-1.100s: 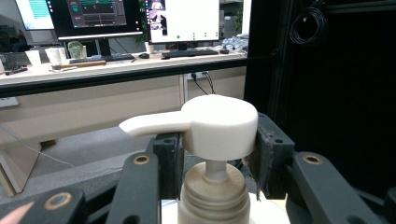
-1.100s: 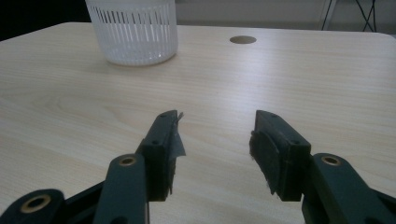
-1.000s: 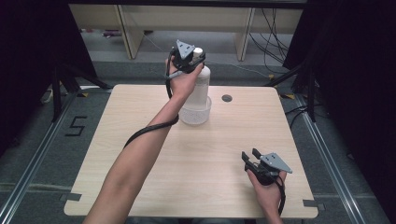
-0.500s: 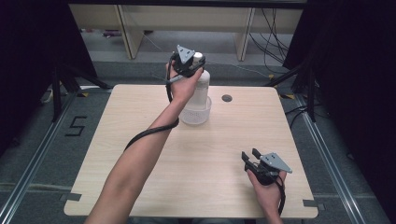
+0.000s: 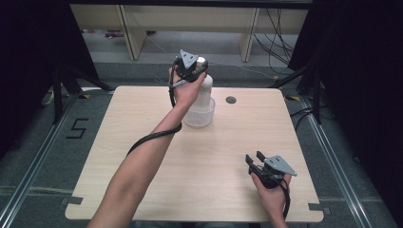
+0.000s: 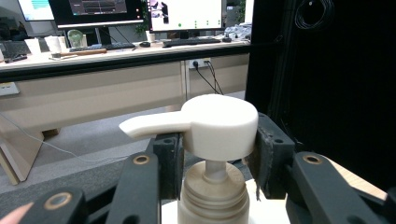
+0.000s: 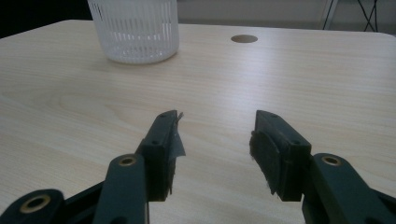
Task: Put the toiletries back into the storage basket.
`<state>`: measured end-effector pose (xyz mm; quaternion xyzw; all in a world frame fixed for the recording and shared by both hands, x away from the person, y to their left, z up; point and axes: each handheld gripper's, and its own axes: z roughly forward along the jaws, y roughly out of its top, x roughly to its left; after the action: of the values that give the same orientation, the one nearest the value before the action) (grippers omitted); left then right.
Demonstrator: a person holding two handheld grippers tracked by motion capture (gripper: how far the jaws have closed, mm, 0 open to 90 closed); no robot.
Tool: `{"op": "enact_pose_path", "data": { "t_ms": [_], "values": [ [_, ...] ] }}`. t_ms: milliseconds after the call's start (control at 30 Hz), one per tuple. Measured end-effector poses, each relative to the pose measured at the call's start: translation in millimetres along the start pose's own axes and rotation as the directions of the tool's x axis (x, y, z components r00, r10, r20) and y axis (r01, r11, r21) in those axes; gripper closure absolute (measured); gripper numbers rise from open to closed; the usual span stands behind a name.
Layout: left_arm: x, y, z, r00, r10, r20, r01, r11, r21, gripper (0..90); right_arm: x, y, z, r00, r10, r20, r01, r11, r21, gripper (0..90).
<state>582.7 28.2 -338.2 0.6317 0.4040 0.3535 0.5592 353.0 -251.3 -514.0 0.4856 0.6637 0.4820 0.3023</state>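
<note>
A: Two pads of the left hand-held gripper (image 6: 215,154) clamp the pump head (image 6: 219,126), frame centre; bottle (image 5: 204,92) sits in the basket (image 5: 199,116), upper middle.

B: Slick, stiff plastic; better held by the neck. Right hand-held gripper (image 7: 215,140) gapes empty.

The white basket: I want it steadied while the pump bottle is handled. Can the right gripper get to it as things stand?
Probably yes. The right gripper is open and empty, and bare table lies between it and the white basket.

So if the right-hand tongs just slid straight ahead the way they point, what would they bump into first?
Probably the white ribbed basket across the bare table, though it sits slightly left of their line, so the open right tongs might just pass it.
</note>
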Motion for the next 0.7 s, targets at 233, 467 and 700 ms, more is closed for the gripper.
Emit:
{"op": "enact_pose_path", "data": {
  "t_ms": [233, 467, 700],
  "values": [
    [-1.8, -4.8, 2.1, 0.9999, 0.015, 0.003, -0.015, 0.9999, -0.007, 59.0, 1.6, -0.1, -1.7, 0.9997, 0.023, 0.009, -0.023, 1.0, 0.012, 51.3],
    [-3.8, -8.2, 4.1, 0.9999, 0.016, 0.006, -0.016, 0.9999, -0.007, 59.0, 1.5, 0.0, -1.9, 0.9997, 0.02, 0.011, -0.021, 1.0, 0.016, 51.3],
    [-5.2, -12.8, 4.1, 0.9998, 0.017, 0.006, -0.017, 0.9999, -0.004, 58.9, 1.6, 0.0, -2.0, 0.9997, 0.021, 0.011, -0.021, 1.0, 0.016, 51.2]
  ]
}}
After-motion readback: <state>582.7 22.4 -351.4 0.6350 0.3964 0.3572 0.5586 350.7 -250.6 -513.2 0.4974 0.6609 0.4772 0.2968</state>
